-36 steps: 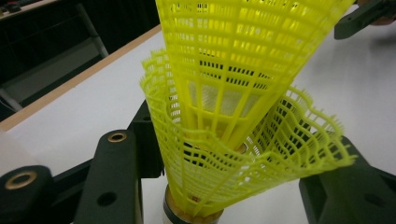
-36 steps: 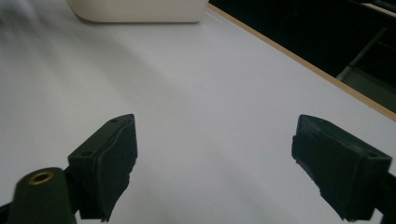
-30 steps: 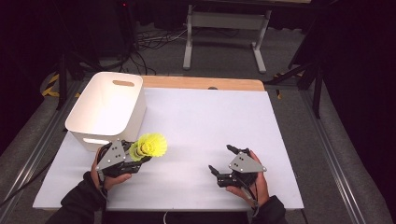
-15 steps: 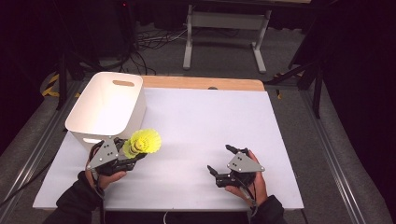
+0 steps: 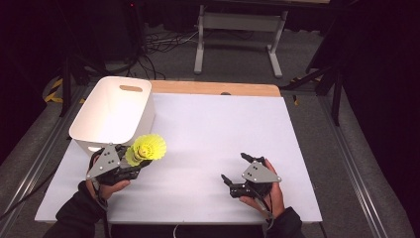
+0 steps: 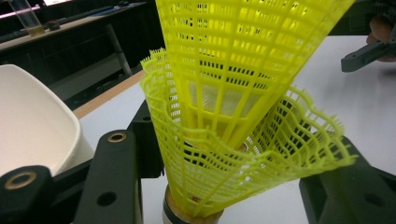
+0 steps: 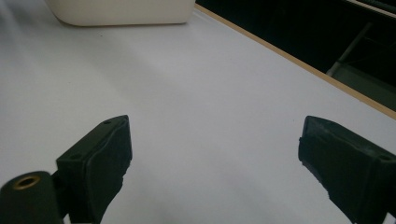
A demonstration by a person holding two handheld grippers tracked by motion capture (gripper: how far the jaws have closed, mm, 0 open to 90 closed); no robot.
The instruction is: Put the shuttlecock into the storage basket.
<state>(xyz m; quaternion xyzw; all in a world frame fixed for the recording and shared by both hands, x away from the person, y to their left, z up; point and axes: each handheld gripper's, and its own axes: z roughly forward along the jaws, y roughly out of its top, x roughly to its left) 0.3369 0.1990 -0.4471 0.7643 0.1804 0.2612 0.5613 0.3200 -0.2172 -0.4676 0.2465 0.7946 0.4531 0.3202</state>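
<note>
At lower left of my high view I see yellow shuttlecocks of openwork plastic mesh with a cork-like base, held in matt black plastic jaws beside a smooth white plastic bin, on a matt white table sheet edged in pale wood.

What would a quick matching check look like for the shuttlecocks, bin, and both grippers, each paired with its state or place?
Things:
1. yellow shuttlecocks
2. white bin
3. right gripper
4. left gripper

States or places:
A. jaws apart, nothing between them
B. at the table's far-left corner
C. nested one inside the other
D. shut on the shuttlecocks beside the bin

Pairs: 1-C, 2-B, 3-A, 4-D
</note>
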